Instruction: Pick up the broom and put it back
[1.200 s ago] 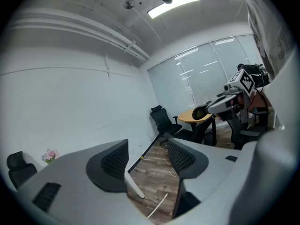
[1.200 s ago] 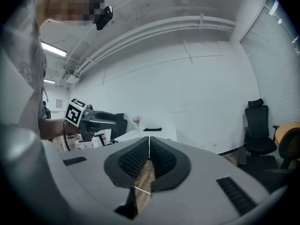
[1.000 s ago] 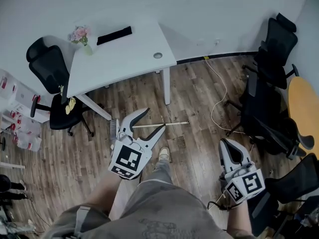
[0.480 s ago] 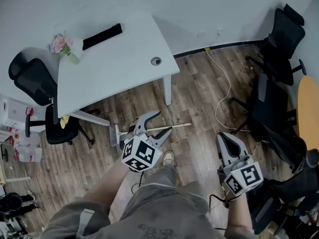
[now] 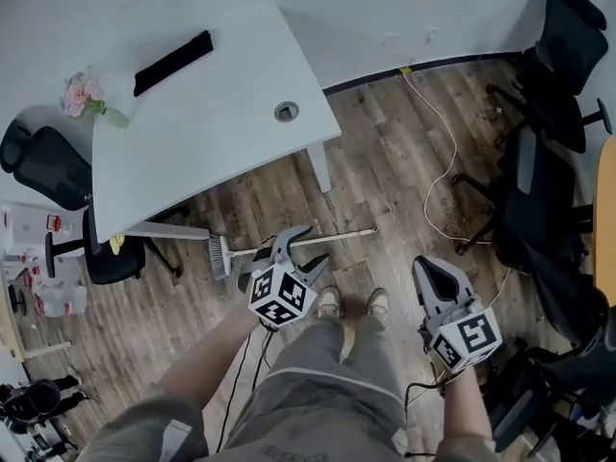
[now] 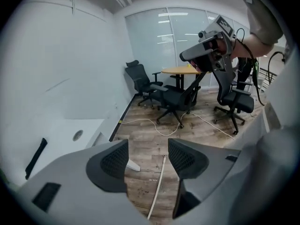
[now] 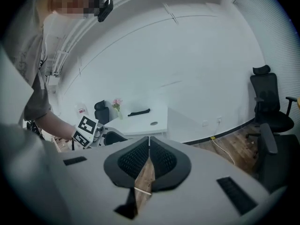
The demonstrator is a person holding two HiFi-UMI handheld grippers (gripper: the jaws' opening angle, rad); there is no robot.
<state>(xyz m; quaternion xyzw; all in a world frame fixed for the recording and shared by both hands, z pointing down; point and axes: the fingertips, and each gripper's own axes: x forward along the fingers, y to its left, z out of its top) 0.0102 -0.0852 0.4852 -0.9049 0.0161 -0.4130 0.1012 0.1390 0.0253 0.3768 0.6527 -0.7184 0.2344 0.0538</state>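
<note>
The broom lies flat on the wood floor, its grey head point(image 5: 219, 256) to the left near the table leg. Its pale handle point(image 5: 351, 232) runs to the right. My left gripper point(image 5: 316, 243) hovers open just above the handle's middle, touching nothing. In the left gripper view the handle point(image 6: 157, 186) shows on the floor between the spread jaws of the left gripper point(image 6: 147, 159). My right gripper point(image 5: 429, 266) hangs shut and empty to the right of the person's shoes. The right gripper point(image 7: 149, 148) has its pads pressed together.
A white desk point(image 5: 221, 123) stands just behind the broom, with a black bar point(image 5: 173, 63) and a flower vase point(image 5: 89, 99) on it. Black office chairs point(image 5: 544, 191) crowd the right side, another chair point(image 5: 53, 166) stands at the left. A white cable point(image 5: 445, 166) trails over the floor.
The person has stepped forward and both shoes now show. My left gripper has come down closer over the broom handle, still open. The right gripper stays shut at the side.
</note>
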